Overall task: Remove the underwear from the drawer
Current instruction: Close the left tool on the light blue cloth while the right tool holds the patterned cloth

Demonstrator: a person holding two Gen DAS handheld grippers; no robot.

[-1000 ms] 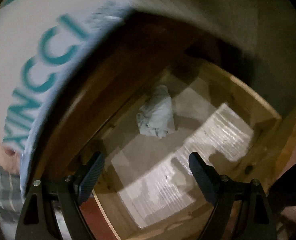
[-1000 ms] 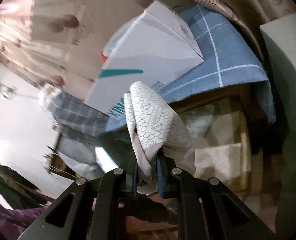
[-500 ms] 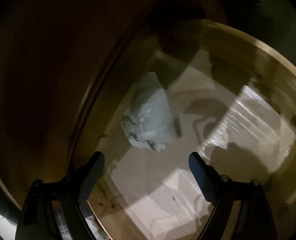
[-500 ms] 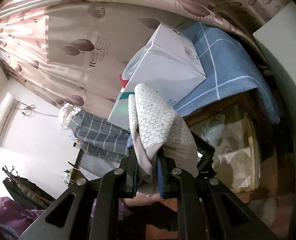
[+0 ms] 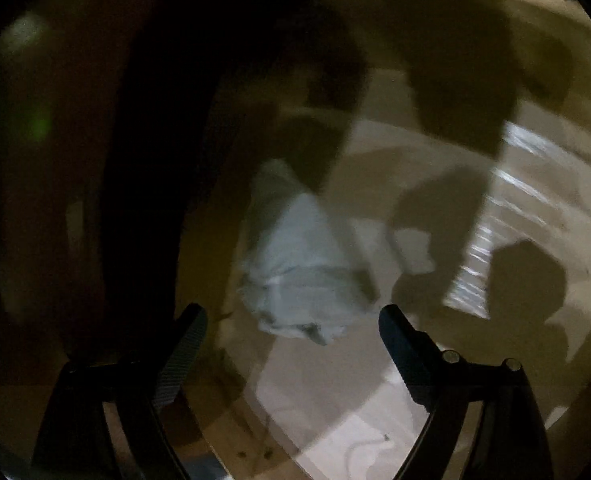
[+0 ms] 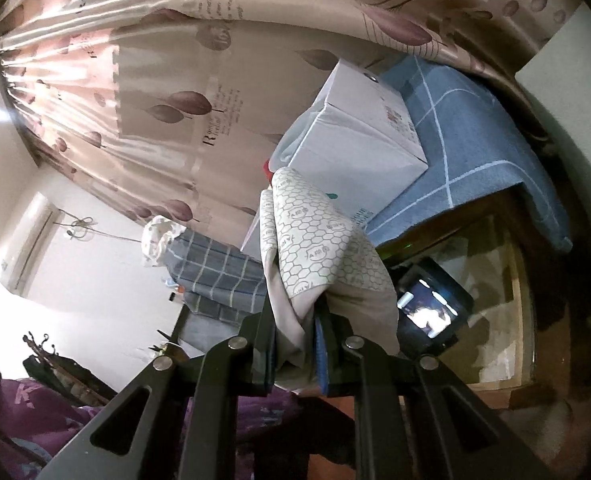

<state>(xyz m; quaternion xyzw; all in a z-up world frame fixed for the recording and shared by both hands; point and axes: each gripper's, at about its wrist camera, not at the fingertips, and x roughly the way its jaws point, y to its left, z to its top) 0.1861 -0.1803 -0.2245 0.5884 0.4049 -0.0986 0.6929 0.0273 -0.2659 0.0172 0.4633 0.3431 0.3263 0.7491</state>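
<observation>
In the dim, blurred left wrist view a crumpled pale blue-white piece of underwear (image 5: pixel 299 268) lies on the paper-lined floor of the wooden drawer (image 5: pixel 435 12). My left gripper (image 5: pixel 291 320) hangs just above it, open, its fingers wide on either side with nothing between them. In the right wrist view my right gripper (image 6: pixel 295 320) is shut on a grey-and-white hexagon-patterned piece of underwear (image 6: pixel 315 240), held up beside the open drawer (image 6: pixel 515 312). The left gripper's camera body (image 6: pixel 431 308) shows inside that drawer.
A white cardboard box (image 6: pixel 359 148) stands on a blue checked cloth (image 6: pixel 475 148) covering the cabinet top above the drawer. A leaf-print curtain (image 6: pixel 215 60) hangs behind. Checked fabric (image 6: pixel 215 272) and purple bedding (image 6: pixel 47 420) lie at the left.
My left gripper has sunk into the drawer, so the pale underwear looms larger between its open fingers. The right gripper, still clamping the patterned underwear, shifted slightly away from the drawer.
</observation>
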